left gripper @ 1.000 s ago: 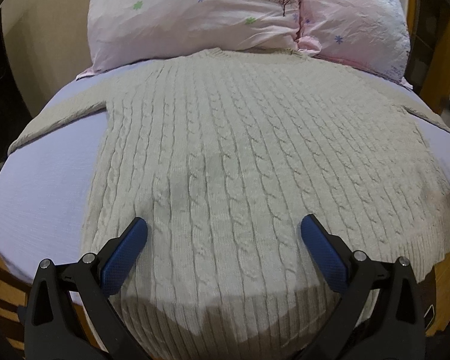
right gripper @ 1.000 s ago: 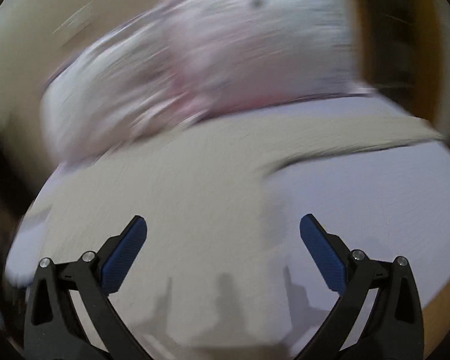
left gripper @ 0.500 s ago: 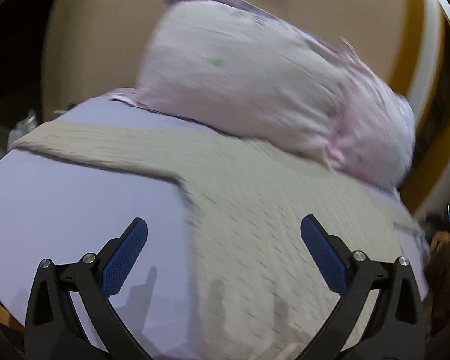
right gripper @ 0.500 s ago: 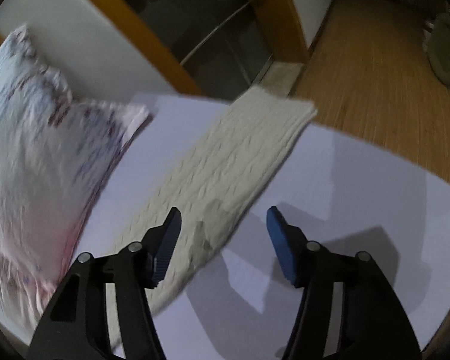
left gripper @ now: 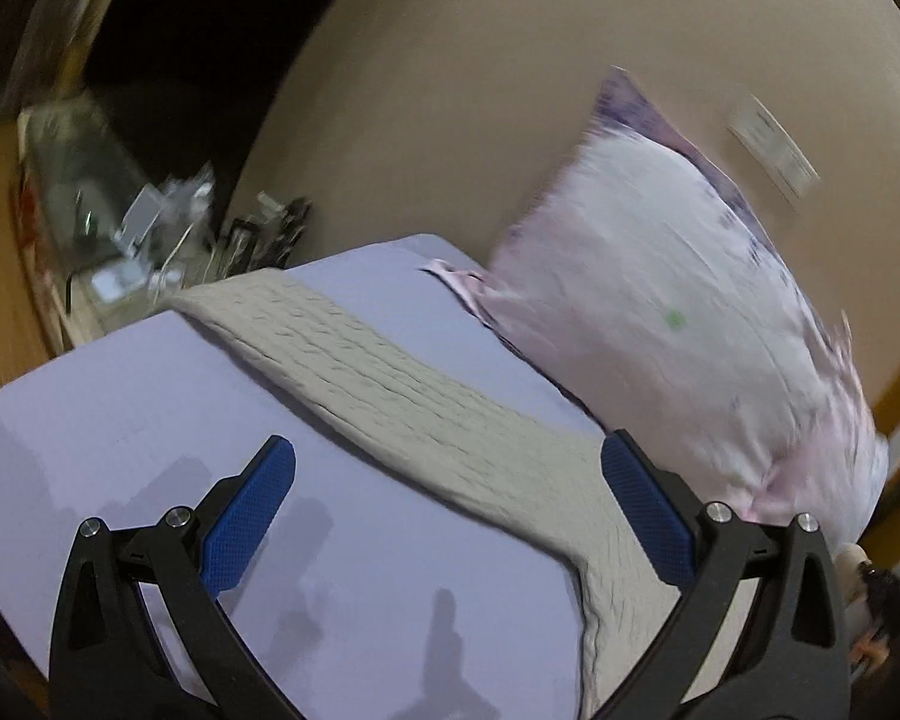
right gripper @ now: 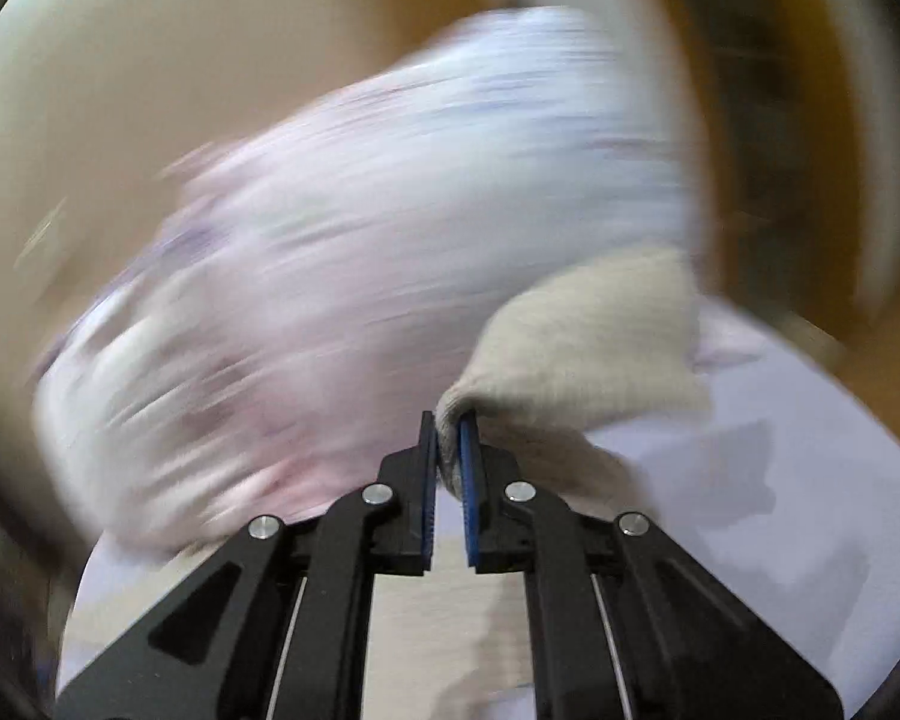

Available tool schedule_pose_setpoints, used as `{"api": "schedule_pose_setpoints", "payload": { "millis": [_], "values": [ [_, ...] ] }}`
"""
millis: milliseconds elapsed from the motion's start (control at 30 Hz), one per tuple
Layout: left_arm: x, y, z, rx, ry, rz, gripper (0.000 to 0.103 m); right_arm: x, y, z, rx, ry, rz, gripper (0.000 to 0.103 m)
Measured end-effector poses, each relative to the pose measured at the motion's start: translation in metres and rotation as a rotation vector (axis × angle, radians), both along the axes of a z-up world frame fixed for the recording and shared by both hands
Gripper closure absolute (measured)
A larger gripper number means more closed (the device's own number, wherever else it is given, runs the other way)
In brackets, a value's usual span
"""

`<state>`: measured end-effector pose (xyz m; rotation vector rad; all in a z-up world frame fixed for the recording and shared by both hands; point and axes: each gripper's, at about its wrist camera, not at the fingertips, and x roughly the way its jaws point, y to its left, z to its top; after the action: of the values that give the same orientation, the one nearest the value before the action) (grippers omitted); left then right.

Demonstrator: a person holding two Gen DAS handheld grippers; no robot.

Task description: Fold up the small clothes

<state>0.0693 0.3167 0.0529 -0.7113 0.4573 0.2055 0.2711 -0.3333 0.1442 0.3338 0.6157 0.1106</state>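
So this looks like the sleeve-folding bit: the right gripper (right gripper: 448,450) has its two blue pads clamped right down on a bunch of the beige cable-knit sweater (right gripper: 594,348), and the pinched knit is lifted off the lilac sheet (right gripper: 780,480) in front of the pink pillow (right gripper: 360,276). I'd guess that's the cuff end of the right sleeve, though I can't say for sure. The left gripper (left gripper: 447,510) is spread wide and holding nothing, hovering over the bed with the other sleeve (left gripper: 354,372) lying flat and stretched out towards the far corner of the sheet (left gripper: 120,408), its pillow (left gripper: 678,312) just beside it. Next move, I reckon, is carrying the pinched sleeve across onto the body of the sweater and laying it flat, then the left one doing the same on its side. Annoying part: the right view is really smeared, so the pillow and wall are mush, the sweater's body is barely in either view, and the clutter past the bed's far corner is too blurry to name.
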Motion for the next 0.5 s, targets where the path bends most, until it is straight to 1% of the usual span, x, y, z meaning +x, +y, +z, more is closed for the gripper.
{"api": "schedule_pose_setpoints", "payload": {
  "millis": [33, 67, 133, 167, 200, 233, 267, 300, 333, 367, 400, 433, 467, 500],
  "values": [
    [0.000, 0.007, -0.003, -0.032, 0.002, 0.012, 0.001, 0.004, 0.027, -0.002, -0.012, 0.004, 0.062, 0.096],
    [0.001, 0.011, -0.007, -0.056, 0.005, 0.025, 0.001, 0.008, 0.068, -0.007, -0.031, 0.012, 0.153, 0.096],
    [0.001, 0.022, -0.012, -0.091, 0.019, 0.052, 0.001, 0.009, 0.150, -0.025, -0.083, 0.062, 0.340, 0.094],
    [0.004, 0.026, -0.015, -0.103, 0.026, 0.065, 0.001, 0.011, 0.191, -0.042, -0.100, 0.121, 0.449, 0.091],
    [0.006, 0.028, -0.017, -0.108, 0.032, 0.077, 0.003, 0.006, 0.211, -0.050, -0.103, 0.156, 0.498, 0.082],
    [0.009, 0.034, -0.020, -0.121, 0.041, 0.091, 0.003, 0.001, 0.232, -0.060, -0.099, 0.207, 0.560, 0.077],
    [0.010, 0.039, -0.023, -0.139, 0.046, 0.099, 0.006, -0.009, 0.236, -0.062, -0.084, 0.214, 0.583, 0.064],
    [0.012, 0.044, -0.026, -0.157, 0.051, 0.105, 0.008, -0.014, 0.233, -0.060, -0.063, 0.196, 0.586, 0.051],
    [0.015, 0.050, -0.031, -0.181, 0.061, 0.114, 0.009, -0.019, 0.227, -0.058, -0.056, 0.179, 0.573, 0.044],
    [0.018, 0.055, -0.034, -0.199, 0.070, 0.121, 0.012, -0.019, 0.214, -0.055, -0.050, 0.158, 0.548, 0.034],
    [0.021, 0.062, -0.038, -0.219, 0.082, 0.136, 0.015, -0.022, 0.195, -0.051, -0.041, 0.137, 0.505, 0.029],
    [0.023, 0.067, -0.042, -0.235, 0.091, 0.148, 0.016, -0.024, 0.184, -0.049, -0.033, 0.133, 0.481, 0.028],
    [0.025, 0.072, -0.043, -0.238, 0.096, 0.164, 0.022, -0.025, 0.168, -0.049, -0.020, 0.133, 0.452, 0.027],
    [0.027, 0.077, -0.044, -0.241, 0.099, 0.178, 0.023, -0.026, 0.148, -0.050, -0.006, 0.139, 0.412, 0.027]
  ]
}}
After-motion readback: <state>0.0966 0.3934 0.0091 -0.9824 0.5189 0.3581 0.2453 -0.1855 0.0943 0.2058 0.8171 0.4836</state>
